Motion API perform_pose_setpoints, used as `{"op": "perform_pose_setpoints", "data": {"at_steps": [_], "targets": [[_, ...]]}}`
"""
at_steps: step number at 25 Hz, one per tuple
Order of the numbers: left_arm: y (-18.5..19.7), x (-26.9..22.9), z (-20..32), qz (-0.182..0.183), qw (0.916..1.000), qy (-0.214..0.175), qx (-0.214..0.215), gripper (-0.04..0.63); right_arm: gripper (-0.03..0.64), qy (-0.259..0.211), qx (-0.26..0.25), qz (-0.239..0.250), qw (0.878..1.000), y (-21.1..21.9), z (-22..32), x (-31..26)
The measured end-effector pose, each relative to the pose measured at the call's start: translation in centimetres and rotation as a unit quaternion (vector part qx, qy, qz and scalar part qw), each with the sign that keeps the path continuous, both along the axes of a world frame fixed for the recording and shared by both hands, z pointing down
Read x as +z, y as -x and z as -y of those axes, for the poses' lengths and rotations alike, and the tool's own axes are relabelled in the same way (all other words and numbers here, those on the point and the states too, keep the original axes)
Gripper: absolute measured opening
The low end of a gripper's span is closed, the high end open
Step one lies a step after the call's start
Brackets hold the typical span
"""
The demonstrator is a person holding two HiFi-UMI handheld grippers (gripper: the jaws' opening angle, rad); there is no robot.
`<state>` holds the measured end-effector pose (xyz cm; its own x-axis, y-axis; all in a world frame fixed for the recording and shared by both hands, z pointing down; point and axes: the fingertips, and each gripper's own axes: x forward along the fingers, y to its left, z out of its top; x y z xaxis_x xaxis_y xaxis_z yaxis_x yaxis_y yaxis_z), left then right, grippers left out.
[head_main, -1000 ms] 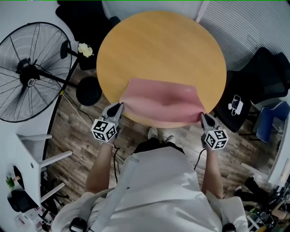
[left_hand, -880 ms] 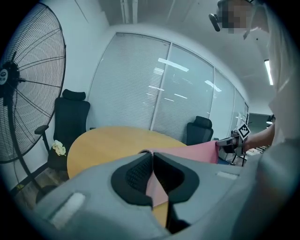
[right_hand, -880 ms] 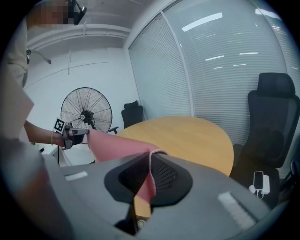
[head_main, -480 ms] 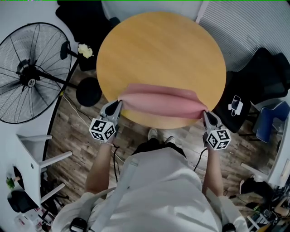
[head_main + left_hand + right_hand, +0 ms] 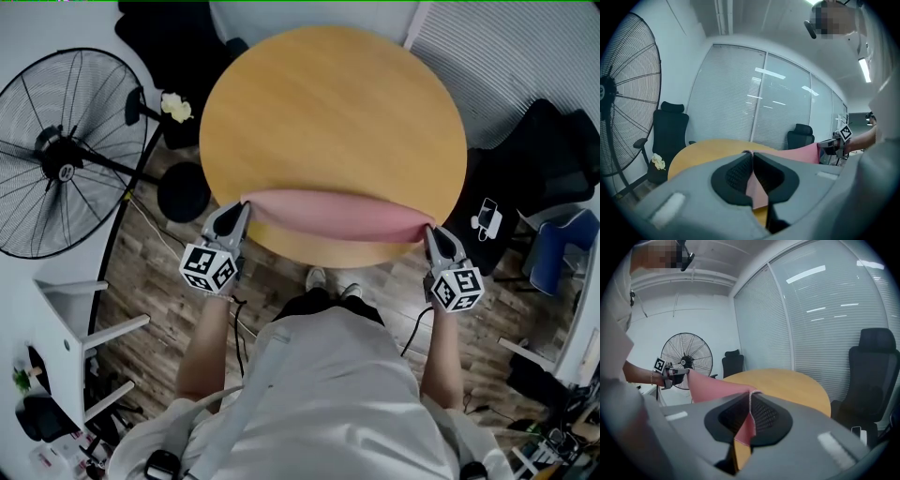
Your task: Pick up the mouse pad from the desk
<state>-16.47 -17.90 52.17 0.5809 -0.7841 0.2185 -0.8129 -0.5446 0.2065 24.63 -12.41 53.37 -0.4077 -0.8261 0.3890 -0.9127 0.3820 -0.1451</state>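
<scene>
Mouse pad | near corners clamped: left gripper, right gripper | seemingly clear of desk

Pad: blurred in the head view. Its two near corners are hidden between the closed jaws of the left hand-held gripper and the right hand-held gripper. The pad covers part of the surface's near edge. Fan: cut off at the left edge of the left gripper view.

Standing fan, black chair, wooden floor
</scene>
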Motion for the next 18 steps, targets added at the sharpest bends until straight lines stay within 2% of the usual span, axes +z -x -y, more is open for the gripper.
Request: {"op": "perform_pose_setpoints", "data": {"at_steps": [18], "targets": [[0.6,-5.2,0.5,-0.003,0.9989,-0.046,-0.012,0.018,0.018,-0.055,0.009,-0.011,0.998,0.7,0.3,-5.6]]}}
